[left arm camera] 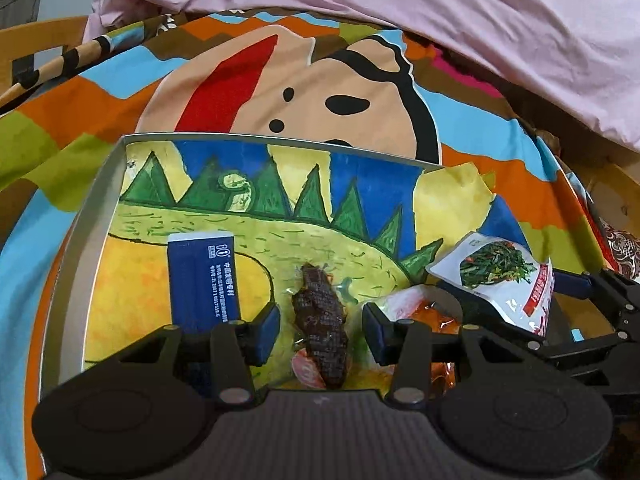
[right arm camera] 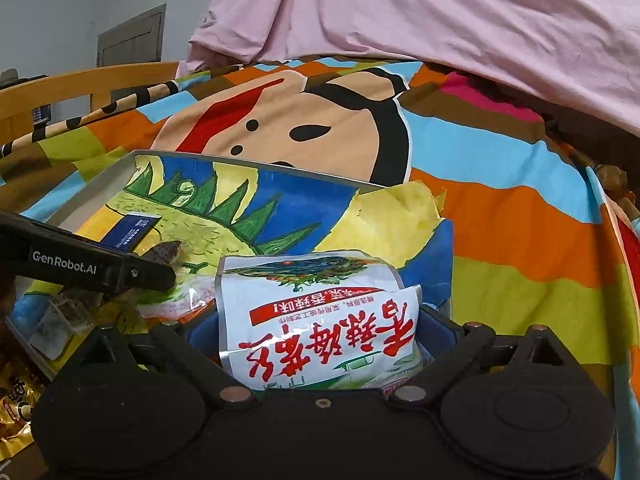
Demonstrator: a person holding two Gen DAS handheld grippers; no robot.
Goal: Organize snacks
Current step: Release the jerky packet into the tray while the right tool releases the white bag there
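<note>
A shallow grey-rimmed box lined with a child's painting lies on the bedspread. My left gripper hangs low over it, shut on a dark brown snack in a clear wrapper between its blue pads. A blue carton lies flat in the box, left of that gripper. My right gripper is shut on a white packet with red lettering and a picture of greens, at the box's right end. That packet also shows in the left wrist view. An orange packet lies under the left gripper's right finger.
The box sits on a bright cartoon bedspread, with a pink quilt heaped behind it. A wooden bed rail runs along the left. A gold packet and a clear packet lie near the box's front left.
</note>
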